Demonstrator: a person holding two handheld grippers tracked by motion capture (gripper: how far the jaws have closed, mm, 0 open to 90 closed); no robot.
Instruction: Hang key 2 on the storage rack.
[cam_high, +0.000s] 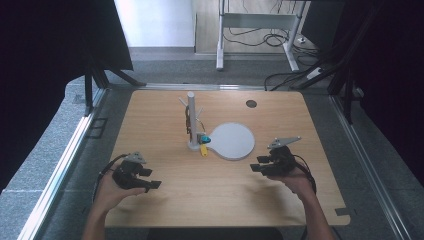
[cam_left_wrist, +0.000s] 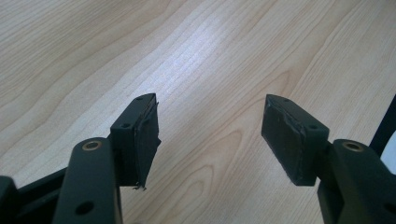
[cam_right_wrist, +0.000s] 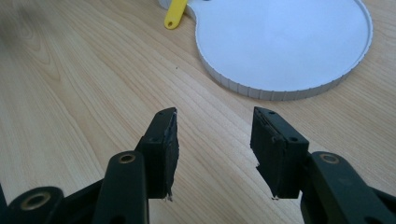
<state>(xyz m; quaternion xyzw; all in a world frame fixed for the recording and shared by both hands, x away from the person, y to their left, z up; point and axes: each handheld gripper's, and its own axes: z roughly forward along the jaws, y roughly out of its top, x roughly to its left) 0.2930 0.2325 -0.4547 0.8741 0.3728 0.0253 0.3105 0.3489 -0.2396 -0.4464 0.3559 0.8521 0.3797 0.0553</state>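
Round white tray (cam_high: 233, 141) sits bare near the middle of your wooden table (cam_high: 215, 190). Beside the tray stands a grey peg stand (cam_high: 191, 120), a yellow tag (cam_high: 204, 150) at its base. Your right gripper (cam_high: 260, 166) hovers near the tray, jaws well apart, holding nothing. Your left gripper (cam_high: 150, 181), far from the tray, gapes wider, likewise unladen.

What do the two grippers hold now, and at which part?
Nothing. The left gripper and the right gripper both have their jaws open over the bare table, with nothing between them.
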